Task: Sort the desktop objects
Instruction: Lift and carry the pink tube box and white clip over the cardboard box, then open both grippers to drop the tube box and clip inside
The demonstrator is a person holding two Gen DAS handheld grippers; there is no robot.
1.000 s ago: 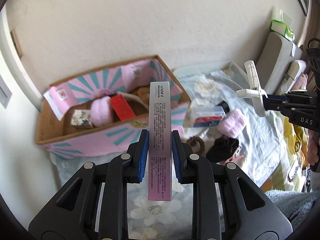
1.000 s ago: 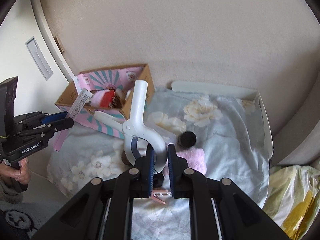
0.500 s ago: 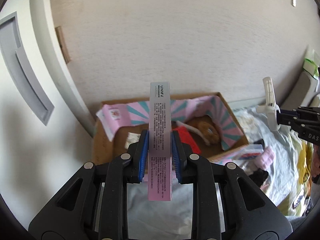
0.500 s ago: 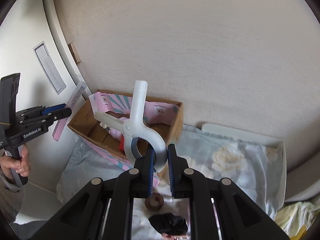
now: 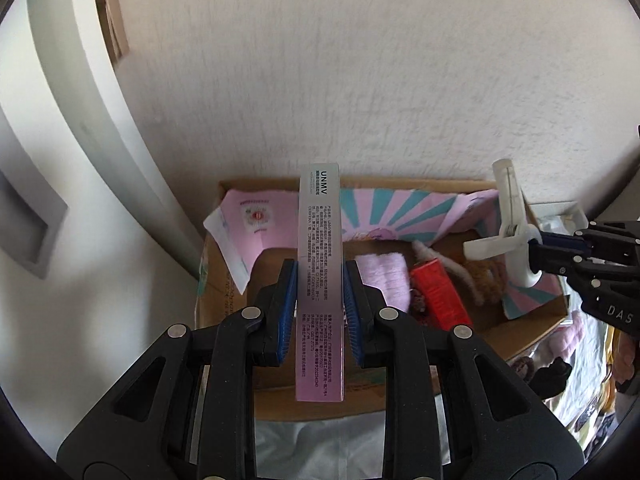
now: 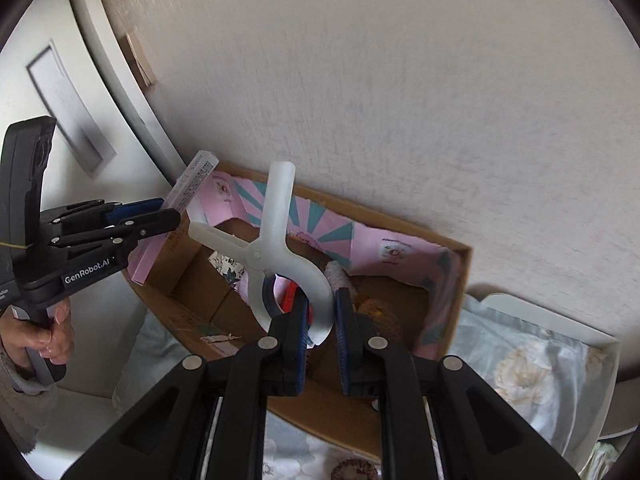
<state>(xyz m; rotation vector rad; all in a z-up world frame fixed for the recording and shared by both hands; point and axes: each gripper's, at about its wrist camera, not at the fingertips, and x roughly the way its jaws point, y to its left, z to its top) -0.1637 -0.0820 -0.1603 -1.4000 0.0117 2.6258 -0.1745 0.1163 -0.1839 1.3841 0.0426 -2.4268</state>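
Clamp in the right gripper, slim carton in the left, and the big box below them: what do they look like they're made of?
Clamp: looks like moulded plastic, milky white, semi-matte; smooth rounded arms, slightly translucent edges.
Carton: probably coated paperboard, silvery fading to pink, slight sheen; sharp folded edges, printed text.
Box: corrugated cardboard, brown and matte at its rim; pink-and-teal paper appears to line the inside walls.

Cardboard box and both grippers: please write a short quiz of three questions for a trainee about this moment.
1. True or false: the left gripper holds a pink carton.
2. What does the right gripper hold: A) white clamp, B) red packet, C) nothing?
3. Fill in: both grippers are above the open ____ box.

Key: 1 true; 2 A; 3 cardboard.
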